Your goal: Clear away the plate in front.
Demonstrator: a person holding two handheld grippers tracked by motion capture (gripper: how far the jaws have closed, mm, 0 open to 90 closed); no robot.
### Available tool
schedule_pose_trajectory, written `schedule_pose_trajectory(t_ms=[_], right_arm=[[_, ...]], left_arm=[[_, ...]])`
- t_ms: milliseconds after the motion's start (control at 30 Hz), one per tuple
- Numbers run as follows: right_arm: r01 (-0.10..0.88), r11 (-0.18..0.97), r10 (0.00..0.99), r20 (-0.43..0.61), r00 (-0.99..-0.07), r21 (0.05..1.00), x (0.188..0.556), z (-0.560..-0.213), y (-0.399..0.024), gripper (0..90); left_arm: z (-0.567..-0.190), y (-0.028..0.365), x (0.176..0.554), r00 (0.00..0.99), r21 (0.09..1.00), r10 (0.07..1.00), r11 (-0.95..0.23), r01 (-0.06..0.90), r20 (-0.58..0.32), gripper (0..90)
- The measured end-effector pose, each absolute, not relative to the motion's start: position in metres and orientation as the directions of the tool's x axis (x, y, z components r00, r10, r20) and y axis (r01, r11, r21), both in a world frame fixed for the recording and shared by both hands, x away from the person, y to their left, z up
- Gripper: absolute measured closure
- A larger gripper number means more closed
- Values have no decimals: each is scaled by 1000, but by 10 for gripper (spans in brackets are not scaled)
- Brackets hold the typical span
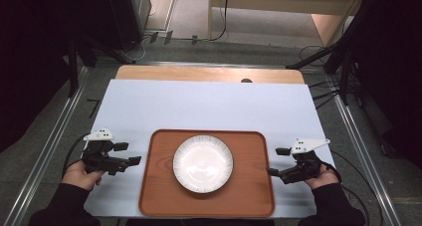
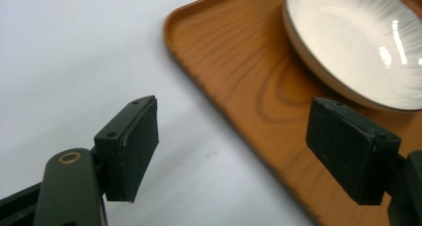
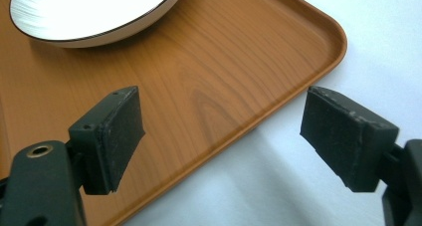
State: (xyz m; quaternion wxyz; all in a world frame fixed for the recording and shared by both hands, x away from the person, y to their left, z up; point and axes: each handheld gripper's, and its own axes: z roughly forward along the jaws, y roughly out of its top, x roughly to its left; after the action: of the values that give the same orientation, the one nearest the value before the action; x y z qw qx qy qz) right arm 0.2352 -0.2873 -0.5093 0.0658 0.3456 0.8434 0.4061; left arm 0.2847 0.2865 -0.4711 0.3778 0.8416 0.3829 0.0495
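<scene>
Left hand [image 1: 81,174] low at the near left of the bench [image 1: 209,104], wrapped round the left gripper [image 1: 128,154], aimed rightward at the tray's left edge. Jaws spread wide, grasping nothing, one over the white sheet, the other over the tray rim. Wooden tray [image 1: 160,196] centred near the front edge, white ribbed plate [image 1: 203,163] resting in its middle. Right hand [image 1: 323,176] mirrored at the near right, right gripper [image 1: 277,161] pointing leftward just beside the tray's right edge. Jaws parted wide, empty, straddling the tray's corner.
</scene>
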Motion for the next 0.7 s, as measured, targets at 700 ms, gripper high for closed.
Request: schedule_pose_trajectory(t_ms=[700], right_arm=[[532, 431, 638, 170, -751, 729, 235, -509, -287, 177]], left_arm=[[-481, 306, 288, 660, 694, 737, -400, 599, -144, 216]])
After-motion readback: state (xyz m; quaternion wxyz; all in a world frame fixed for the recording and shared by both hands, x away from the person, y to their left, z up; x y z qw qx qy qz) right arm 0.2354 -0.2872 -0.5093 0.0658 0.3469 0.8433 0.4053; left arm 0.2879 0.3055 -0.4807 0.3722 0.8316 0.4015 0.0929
